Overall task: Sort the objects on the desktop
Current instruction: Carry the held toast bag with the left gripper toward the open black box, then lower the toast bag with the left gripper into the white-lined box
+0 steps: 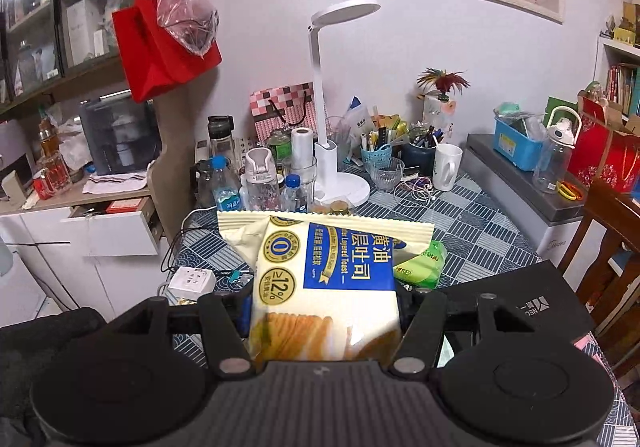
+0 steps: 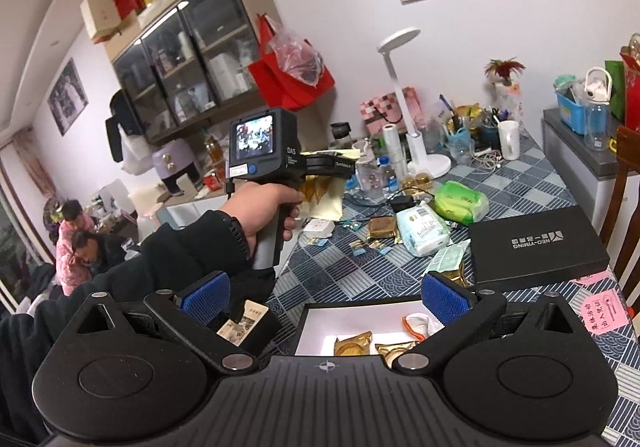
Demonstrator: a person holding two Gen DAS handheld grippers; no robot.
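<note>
A cream toast packet (image 1: 320,267) with a blue label fills the centre of the left wrist view, and my left gripper (image 1: 325,311) is shut on its lower part. The right wrist view shows the same packet (image 2: 320,195) held above the table's left edge by the left gripper (image 2: 332,167), with a person's hand (image 2: 264,203) on the handle. My right gripper (image 2: 326,299) is open, its blue pads (image 2: 206,297) wide apart and holding nothing. It hovers over an open black box with a white inside (image 2: 352,319), which holds gold-wrapped snacks (image 2: 352,345) and a small white and orange item (image 2: 418,323).
On the checked tablecloth lie a green tissue pack (image 2: 460,203), a white wipes pack (image 2: 422,229), a gold packet (image 2: 382,227) and a black box lid (image 2: 536,243). A white desk lamp (image 2: 416,151), bottles (image 1: 260,183), pen cups and a mug (image 2: 509,139) crowd the back.
</note>
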